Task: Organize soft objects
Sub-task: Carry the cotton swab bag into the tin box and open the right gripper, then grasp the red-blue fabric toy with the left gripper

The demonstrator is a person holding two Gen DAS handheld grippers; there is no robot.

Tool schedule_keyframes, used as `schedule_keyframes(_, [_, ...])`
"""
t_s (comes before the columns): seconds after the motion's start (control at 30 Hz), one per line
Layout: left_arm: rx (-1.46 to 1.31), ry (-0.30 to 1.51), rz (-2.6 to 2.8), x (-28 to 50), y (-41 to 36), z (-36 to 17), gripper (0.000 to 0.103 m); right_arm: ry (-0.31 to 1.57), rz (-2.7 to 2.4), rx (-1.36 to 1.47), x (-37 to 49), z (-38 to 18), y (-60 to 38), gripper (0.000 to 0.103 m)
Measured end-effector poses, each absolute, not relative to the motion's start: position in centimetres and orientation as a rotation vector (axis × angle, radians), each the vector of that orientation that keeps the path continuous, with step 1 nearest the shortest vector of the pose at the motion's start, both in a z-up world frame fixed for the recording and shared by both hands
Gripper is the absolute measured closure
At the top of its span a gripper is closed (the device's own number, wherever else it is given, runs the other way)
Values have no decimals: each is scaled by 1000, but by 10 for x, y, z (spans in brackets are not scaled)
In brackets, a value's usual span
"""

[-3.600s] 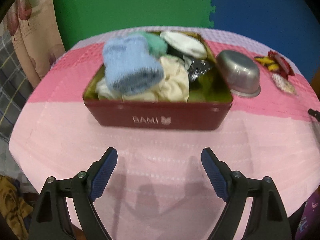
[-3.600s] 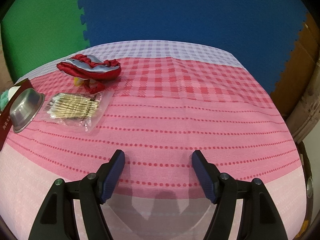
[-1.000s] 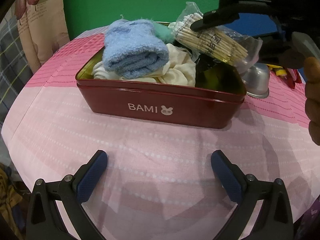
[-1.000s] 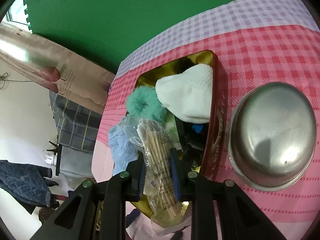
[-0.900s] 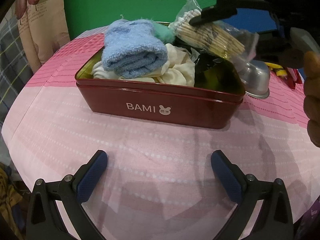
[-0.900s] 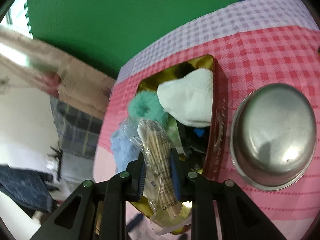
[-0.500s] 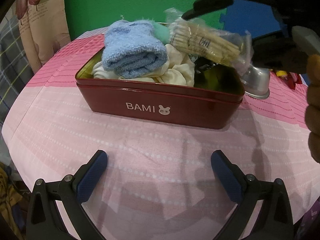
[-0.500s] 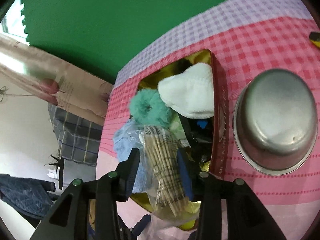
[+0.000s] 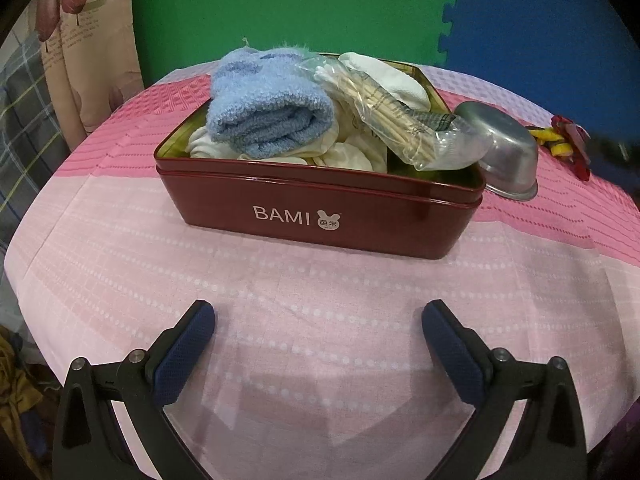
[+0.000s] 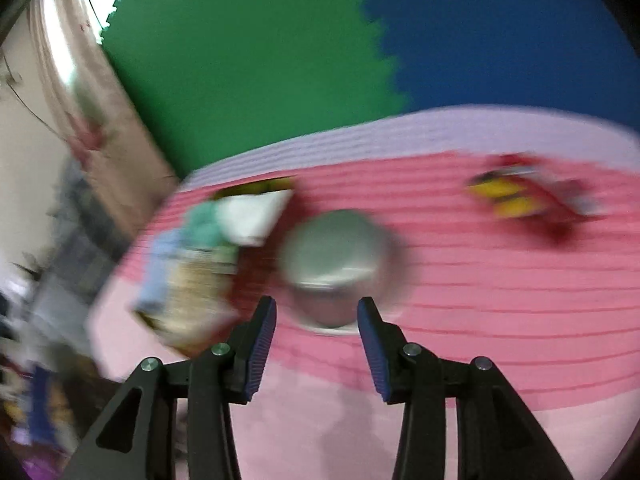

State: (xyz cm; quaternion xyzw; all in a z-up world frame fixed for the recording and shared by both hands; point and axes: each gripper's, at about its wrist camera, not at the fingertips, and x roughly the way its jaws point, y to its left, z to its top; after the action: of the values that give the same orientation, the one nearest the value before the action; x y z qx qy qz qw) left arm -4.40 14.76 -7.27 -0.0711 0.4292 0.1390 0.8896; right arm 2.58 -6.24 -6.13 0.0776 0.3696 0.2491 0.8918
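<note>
Swab bag [image 9: 394, 120] now lies in our tin [image 9: 320, 216], released as the right gripper [image 10: 316, 320] just opened, empty; left gripper [image 9: 318, 344] hovers open.

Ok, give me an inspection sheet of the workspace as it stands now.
Surface: pink tablecloth, flat.
Job's things: red BAMI tin holds blue towel, cream cloths, white cloth; bag of sticks lies on top, overhanging the rim.
Clutter: upturned metal bowl beside tin; red-yellow item beyond.
Grippers: left hand-held gripper open, empty; right hand-held gripper has just been opening, nothing between its jaws.
Cables: nothing seen.
Surroundings: green and blue foam mats, curtain.
</note>
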Motion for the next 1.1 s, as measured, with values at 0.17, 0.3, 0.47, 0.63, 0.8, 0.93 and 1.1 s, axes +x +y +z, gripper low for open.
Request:
schedule_keyframes(0.17, [-142, 892, 284, -46, 147, -72, 0, 764, 172, 66, 34, -83, -169, 57])
schedule_keyframes(0.3, [-156, 947, 242, -47, 133, -62, 0, 785, -25, 35, 44, -100, -244, 57])
schedule_keyframes(0.47, [-95, 906, 29, -33, 81, -17, 0, 806, -61, 201, 45, -115, -306, 56])
schedule_keyframes(0.63, [-49, 870, -138, 23, 32, 21, 0, 788, -12, 237, 46, -116, -310, 44])
schedule_keyframes(0.8, [-98, 879, -305, 109, -10, 40, 0, 770, 35, 277, 40, -115, -308, 44])
schedule_keyframes(0.93, [-114, 907, -336, 171, -33, 37, 0, 758, 73, 289, 38, -115, -308, 44])
schedule_keyframes(1.1, [-95, 931, -319, 217, -52, 25, 0, 749, 116, 292, 37, -113, -307, 44])
